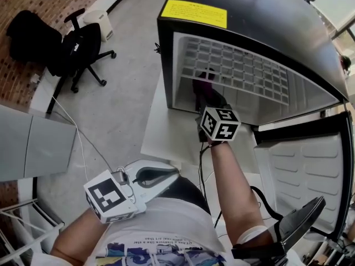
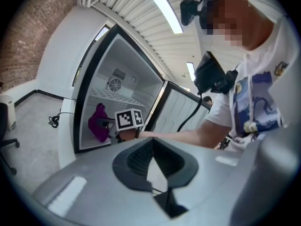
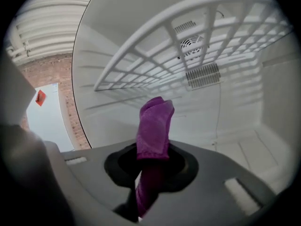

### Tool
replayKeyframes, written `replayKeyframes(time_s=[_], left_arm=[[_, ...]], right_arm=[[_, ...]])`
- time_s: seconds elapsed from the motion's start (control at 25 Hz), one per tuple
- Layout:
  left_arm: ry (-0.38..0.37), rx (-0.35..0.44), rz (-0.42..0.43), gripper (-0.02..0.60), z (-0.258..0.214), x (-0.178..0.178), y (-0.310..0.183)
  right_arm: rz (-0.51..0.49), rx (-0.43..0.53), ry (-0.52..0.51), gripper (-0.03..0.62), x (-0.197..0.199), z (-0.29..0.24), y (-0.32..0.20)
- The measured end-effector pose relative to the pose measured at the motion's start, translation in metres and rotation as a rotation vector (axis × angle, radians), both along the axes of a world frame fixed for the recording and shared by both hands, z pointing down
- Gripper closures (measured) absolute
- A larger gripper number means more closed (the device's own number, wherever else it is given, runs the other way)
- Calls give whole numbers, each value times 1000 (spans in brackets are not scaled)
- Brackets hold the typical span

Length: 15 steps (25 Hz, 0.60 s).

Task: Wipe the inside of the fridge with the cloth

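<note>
The small black fridge (image 1: 249, 15) stands open, with a white inside and a wire shelf (image 1: 238, 65). My right gripper (image 1: 206, 96) reaches into the lower compartment, shut on the purple cloth (image 1: 203, 85). In the right gripper view the cloth (image 3: 155, 121) sticks up from between the jaws of the right gripper (image 3: 151, 161), held off the back wall below the shelf (image 3: 188, 46). My left gripper (image 1: 145, 176) hangs low by my body, outside the fridge, its jaws closed on nothing. In its own view the left gripper (image 2: 153, 142) points toward the open fridge and the cloth (image 2: 98, 122).
The fridge door (image 1: 302, 170) swings open to the right. The fridge sits on a white base (image 1: 166, 132). An office chair (image 1: 80, 49) and a white bin (image 1: 100, 24) stand at the far left by a brick wall. A cable (image 1: 77, 132) trails over the floor.
</note>
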<state>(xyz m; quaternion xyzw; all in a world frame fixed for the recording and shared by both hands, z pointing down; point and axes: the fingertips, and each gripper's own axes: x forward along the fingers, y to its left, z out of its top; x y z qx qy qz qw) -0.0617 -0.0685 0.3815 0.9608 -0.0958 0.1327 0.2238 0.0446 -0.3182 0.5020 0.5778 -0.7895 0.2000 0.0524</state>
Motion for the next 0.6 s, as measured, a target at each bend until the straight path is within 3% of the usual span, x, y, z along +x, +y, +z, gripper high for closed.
replayKeyframes(time_s=[0.28, 0.48, 0.6], left_arm=[[9, -33, 83, 575, -7, 20, 14], [9, -27, 130, 575, -7, 33, 23], [6, -13, 148, 575, -6, 38, 25]], right_arm=[[264, 53, 248, 539, 104, -13, 36], [465, -16, 359, 539, 175, -2, 66], [521, -81, 387, 539, 193, 15, 76]])
